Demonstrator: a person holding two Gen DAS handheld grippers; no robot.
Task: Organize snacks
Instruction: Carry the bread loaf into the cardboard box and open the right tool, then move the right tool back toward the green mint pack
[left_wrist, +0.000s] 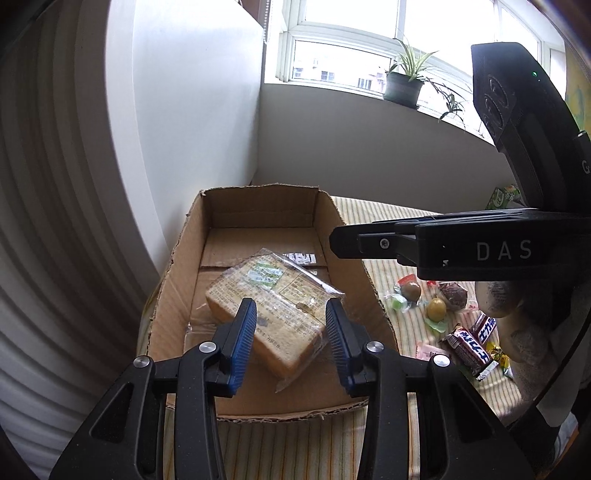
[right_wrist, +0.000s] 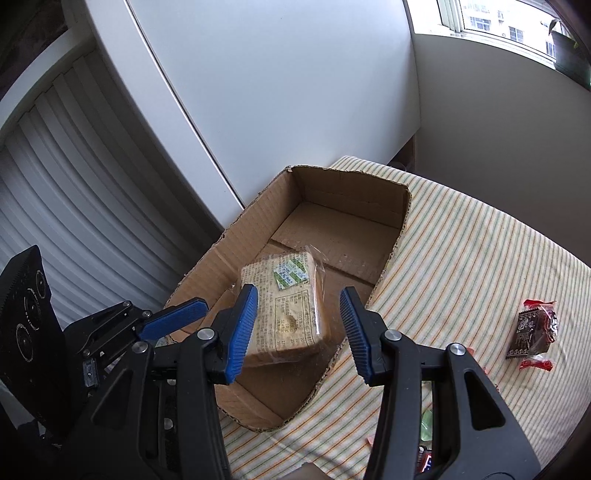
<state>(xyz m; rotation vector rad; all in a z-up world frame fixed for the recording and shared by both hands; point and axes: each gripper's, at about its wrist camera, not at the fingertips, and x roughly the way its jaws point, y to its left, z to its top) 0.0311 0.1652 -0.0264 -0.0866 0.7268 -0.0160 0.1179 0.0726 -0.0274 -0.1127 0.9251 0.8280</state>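
Note:
A wrapped bread slice pack lies inside an open cardboard box on the striped tablecloth; it also shows in the right wrist view, in the box. My left gripper is open and empty, hovering above the bread near the box's front. My right gripper is open and empty, above the box's right wall. The right gripper's body reaches in from the right in the left wrist view. The left gripper shows at lower left in the right wrist view.
Loose snacks lie on the cloth right of the box: two chocolate bars, several wrapped candies, a dark wrapped snack. A white wall and cabinet stand left of the box. A potted plant sits on the windowsill.

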